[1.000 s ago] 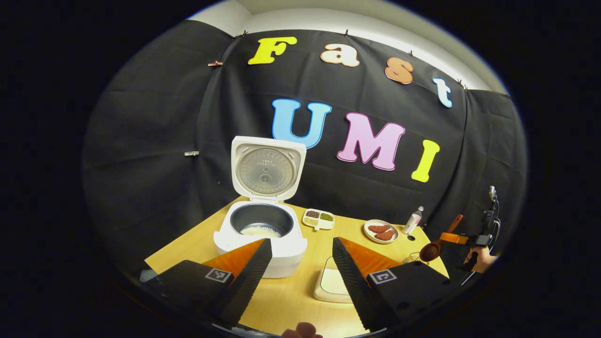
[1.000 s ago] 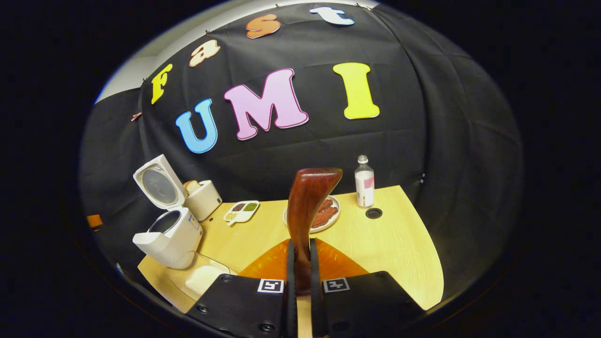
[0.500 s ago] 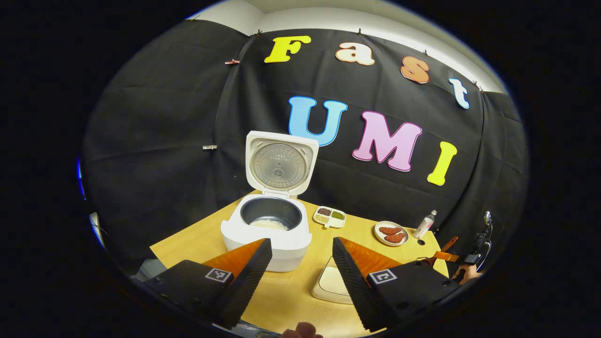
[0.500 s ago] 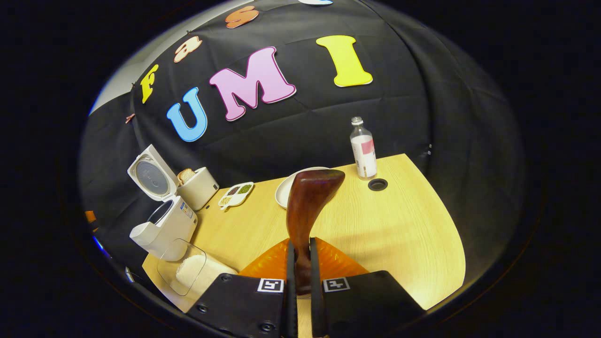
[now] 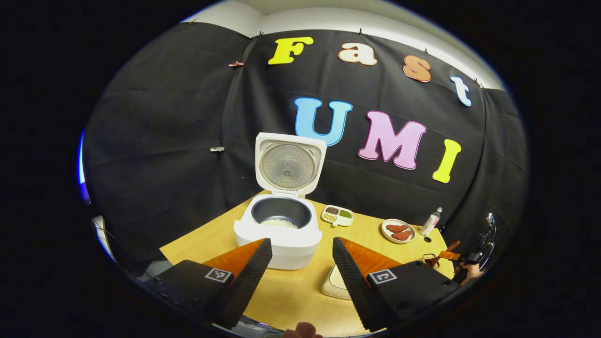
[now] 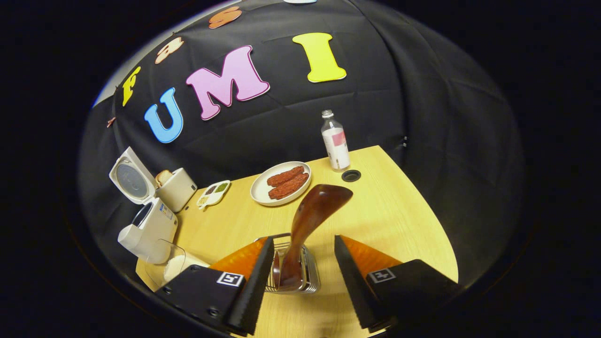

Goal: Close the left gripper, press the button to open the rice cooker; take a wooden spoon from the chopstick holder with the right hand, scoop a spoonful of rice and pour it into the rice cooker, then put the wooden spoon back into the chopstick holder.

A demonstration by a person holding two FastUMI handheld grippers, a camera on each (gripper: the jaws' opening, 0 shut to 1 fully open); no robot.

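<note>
Released since half a second ago: wooden spoon (image 6: 307,225), clamped then between the fingers of the right gripper (image 6: 300,281), now standing free in the wire chopstick holder (image 6: 293,270) with those fingers spread wide on either side, gripping nothing. Handle down in the holder, bowl up and leaning away to the right. Beyond the spoon in the right gripper view: plate (image 6: 281,184) with red sausages, bottle (image 6: 335,143) by a round table hole, small divided dish (image 6: 213,193) of grains, and to the far left a toaster (image 6: 176,188) behind the rice cooker (image 6: 148,230). Glass container of rice (image 6: 176,265) just left of the left finger.

Shown face-on in the left gripper view, unlike the side-on look from the right: rice cooker (image 5: 281,230) with lid upright and white rice lying in the dark inner pot. Left gripper (image 5: 300,277) wide open and empty, hovering over the wooden table (image 5: 291,295), cooker straight ahead past its fingertips. Far off at lower right, right gripper (image 5: 450,256) with a hand (image 5: 469,271) on it, next to the holder; too small to judge more.
</note>
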